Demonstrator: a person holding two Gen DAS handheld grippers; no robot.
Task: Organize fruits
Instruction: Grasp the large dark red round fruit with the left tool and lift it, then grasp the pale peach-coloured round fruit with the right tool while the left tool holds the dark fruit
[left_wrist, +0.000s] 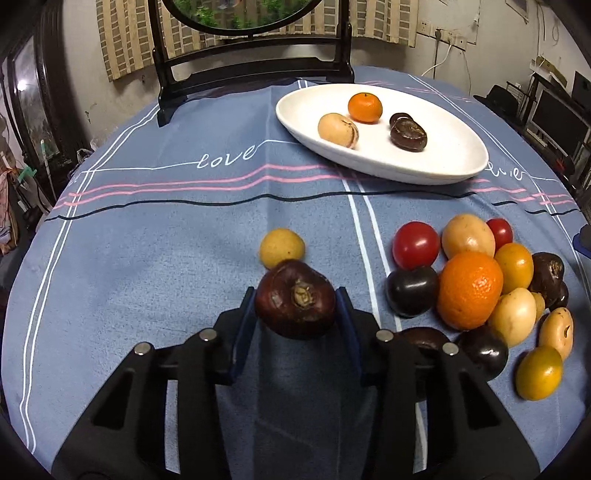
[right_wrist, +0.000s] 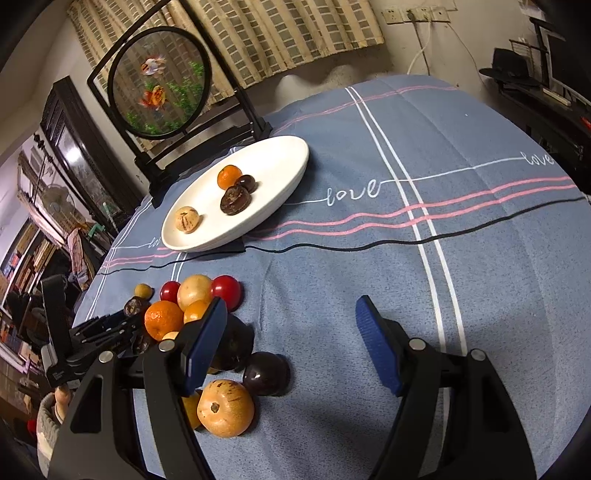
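Clamped in my left tool (left_wrist: 295, 299), a dark brown water chestnut (left_wrist: 295, 299) sits just off the blue-clothed desk (left_wrist: 166, 240), a small yellow fruit (left_wrist: 282, 247) right behind it. Beyond, the white plate (left_wrist: 443, 162) carries four fruits. My right tool (right_wrist: 291, 332) gapes wide, holding nothing.

left gripper (left_wrist: 295, 295) | jaws apparently clamping dark brown fruit (left_wrist: 295, 298) | above tablecloth (left_wrist: 166, 240)
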